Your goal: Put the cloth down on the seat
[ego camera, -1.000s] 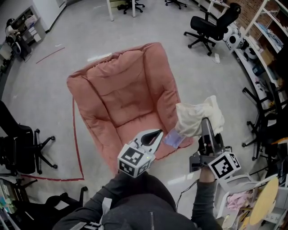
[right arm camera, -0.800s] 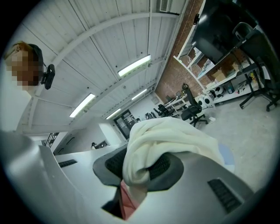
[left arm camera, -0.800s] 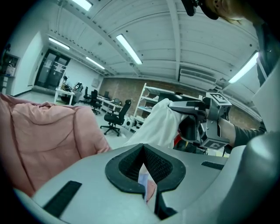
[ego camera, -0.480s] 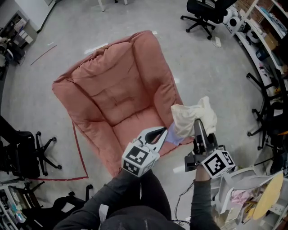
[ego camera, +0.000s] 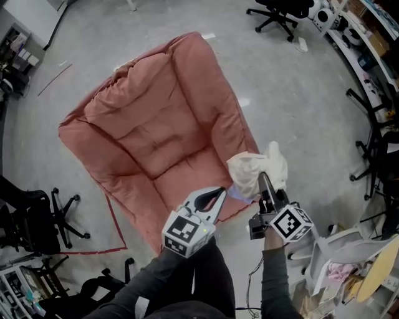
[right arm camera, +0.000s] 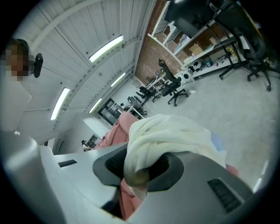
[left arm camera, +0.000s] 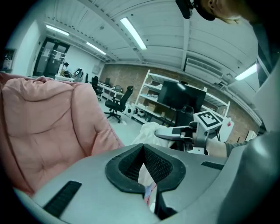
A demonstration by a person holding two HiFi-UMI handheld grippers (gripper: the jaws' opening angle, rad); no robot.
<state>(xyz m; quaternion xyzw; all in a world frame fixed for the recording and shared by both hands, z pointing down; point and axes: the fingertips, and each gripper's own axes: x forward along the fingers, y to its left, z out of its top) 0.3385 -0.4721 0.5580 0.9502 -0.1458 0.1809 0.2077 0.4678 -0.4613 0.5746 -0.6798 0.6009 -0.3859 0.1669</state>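
1. Closest in, at the bottom of the head view, are the person's dark sleeves [ego camera: 187,280], one gripper in each hand, both reaching forward over the near corner of the seat.
2. The left gripper [ego camera: 219,192] sits just below the middle of the frame. Its jaws are drawn almost together. In the left gripper view a thin sliver of white, pink and blue fabric shows in the narrow gap between the pads, so it looks pinched on an edge of the cloth.
3. The right gripper [ego camera: 262,182] is just to the right of it. It is clamped on the bunched cloth [ego camera: 252,167], and in the right gripper view the cream fabric bulges up and out over both jaws.
4. The cloth is a crumpled cream bundle with a pale blue patch hanging on its left side, next to the left gripper's tip. It is right of centre in the head view, over the seat's right-hand front edge. It is held by the grippers and is not spread on the cushion.
5. At the lower right a white bin [ego camera: 341,246] holds something pinkish.
6. The seat [ego camera: 149,124] is a big padded pink floor chair that fills the middle and upper left of the head view. Its back points towards the top of the frame.
7. A red tape line [ego camera: 117,224] runs along the grey floor [ego camera: 299,106] by the seat's lower left side.
8. A black office chair [ego camera: 28,215] stands at the left edge.
9. Farthest off, another black chair [ego camera: 277,9] is at the top, and shelving [ego camera: 368,37] lines the upper right edge.
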